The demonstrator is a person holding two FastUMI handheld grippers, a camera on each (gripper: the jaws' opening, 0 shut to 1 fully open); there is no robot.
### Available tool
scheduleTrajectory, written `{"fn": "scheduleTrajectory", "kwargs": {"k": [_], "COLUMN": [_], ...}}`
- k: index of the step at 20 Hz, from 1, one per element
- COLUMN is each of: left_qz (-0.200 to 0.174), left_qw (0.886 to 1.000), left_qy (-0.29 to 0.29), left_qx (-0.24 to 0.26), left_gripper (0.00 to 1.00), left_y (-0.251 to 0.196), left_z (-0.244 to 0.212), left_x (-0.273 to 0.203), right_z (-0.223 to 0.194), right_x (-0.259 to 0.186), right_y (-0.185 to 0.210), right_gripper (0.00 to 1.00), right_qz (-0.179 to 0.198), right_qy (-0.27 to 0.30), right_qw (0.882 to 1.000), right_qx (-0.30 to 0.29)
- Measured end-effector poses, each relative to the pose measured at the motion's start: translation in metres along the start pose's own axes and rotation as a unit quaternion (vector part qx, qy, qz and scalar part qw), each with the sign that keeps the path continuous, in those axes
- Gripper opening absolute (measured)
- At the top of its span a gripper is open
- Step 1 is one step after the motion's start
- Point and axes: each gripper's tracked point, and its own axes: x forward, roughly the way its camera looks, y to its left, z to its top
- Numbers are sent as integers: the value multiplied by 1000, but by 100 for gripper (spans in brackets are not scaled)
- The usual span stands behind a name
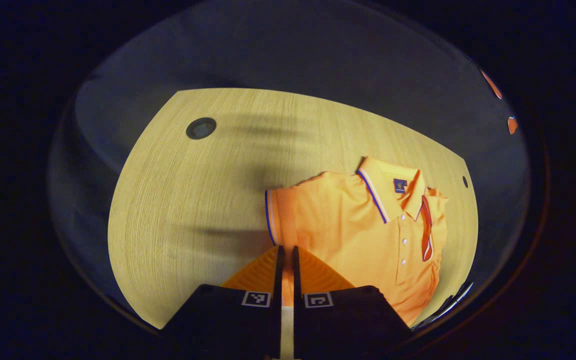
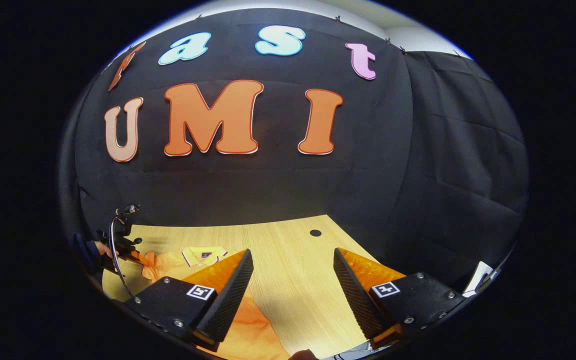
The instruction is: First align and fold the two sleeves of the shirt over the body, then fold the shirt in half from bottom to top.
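Note:
An orange polo shirt (image 1: 353, 225) with a blue-and-white trimmed collar (image 1: 388, 190) lies face up on the wooden table (image 1: 193, 200). Its right side is folded over the button placket. My left gripper (image 1: 286, 249) is shut on the shirt's left sleeve, just below the blue-edged cuff (image 1: 269, 215). In the right gripper view, the shirt (image 2: 168, 262) lies at the lower left, and a hand (image 2: 102, 247) holds the left gripper (image 2: 133, 256) at the sleeve. My right gripper (image 2: 293, 262) hangs open above the table (image 2: 293, 290), with shirt fabric (image 2: 253, 325) under its left finger.
A round cable hole (image 1: 201, 128) sits far left on the table, and a smaller one (image 2: 315, 233) lies near the back edge. Black cloth walls close in behind. A white object (image 2: 478, 277) shows past the table's right edge.

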Motion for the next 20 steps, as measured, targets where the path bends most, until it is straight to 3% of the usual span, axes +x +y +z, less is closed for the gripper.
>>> {"fn": "scheduleTrajectory", "kwargs": {"k": [6, 7, 9, 10, 12, 13, 17, 20], "left_qz": [-36, -76, -104, -101, -82, -71, -73, -58], "left_qw": [998, 996, 993, 993, 993, 993, 992, 989], "left_qy": [-13, -16, -16, -19, -28, -35, -61, -112], "left_qx": [50, 51, 53, 59, 81, 91, 80, 73], "left_gripper": [10, 28, 53, 57, 89, 96, 98, 98], "left_y": [-54, -78, -94, -94, -89, -86, -95, -95], "left_z": [12, 12, 11, 7, 2, 0, -23, -30], "left_x": [0, -1, -9, -6, -10, -15, -55, -93], "right_z": [-7, -11, -17, -18, -23, -23, -23, -25], "right_x": [-13, -15, -20, -22, -25, -26, -27, -24], "right_y": [-5, -8, -11, -12, -14, -14, -9, -4], "right_gripper": [98, 98, 98, 98, 99, 99, 98, 98], "right_qz": [-5, -11, -16, -17, -19, -19, 8, 42], "right_qy": [4, 7, 13, 14, 16, 15, -7, -22], "right_qw": [1000, 1000, 1000, 1000, 1000, 1000, 1000, 999], "right_qx": [4, 6, 11, 12, 14, 13, 6, -3]}}
